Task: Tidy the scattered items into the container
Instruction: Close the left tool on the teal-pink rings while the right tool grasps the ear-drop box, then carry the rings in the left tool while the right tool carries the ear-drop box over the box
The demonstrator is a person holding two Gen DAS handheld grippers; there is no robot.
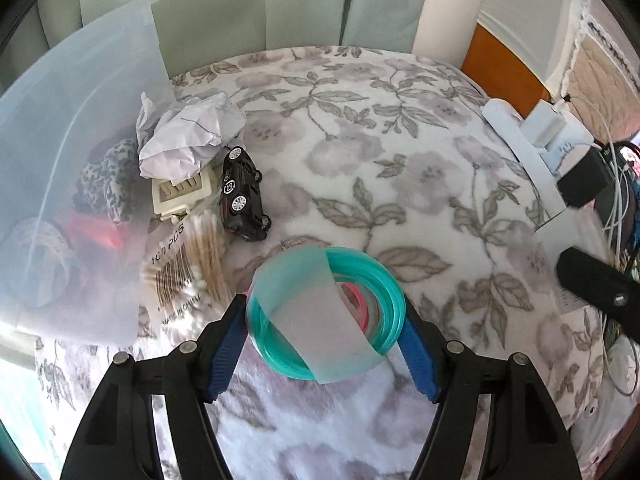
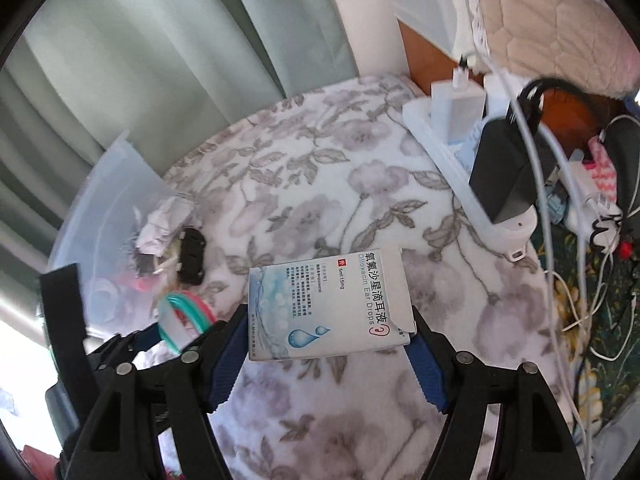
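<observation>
My left gripper point(image 1: 324, 309) is shut on a teal coil of tubing point(image 1: 362, 276) with a pale paper band and pink loops inside, held above the floral blanket point(image 1: 400, 152). My right gripper point(image 2: 328, 317) is shut on a white and blue ear drops box point(image 2: 328, 300), also clear of the blanket. The clear plastic container point(image 1: 60, 140) stands at the left, with leopard fabric point(image 1: 106, 184) and a red item inside. At its near side lie crumpled paper point(image 1: 188, 136), a beige plastic piece point(image 1: 180, 196), a black toy car point(image 1: 242, 196) and a bag of cotton swabs point(image 1: 188, 264).
A white power strip point(image 2: 460, 168) with chargers and a black adapter point(image 2: 504, 172) lies along the blanket's right edge, with tangled cables point(image 2: 560, 240) beyond it. Pale curtains point(image 1: 240, 0) hang behind. An orange headboard point(image 1: 500, 60) is at the back right.
</observation>
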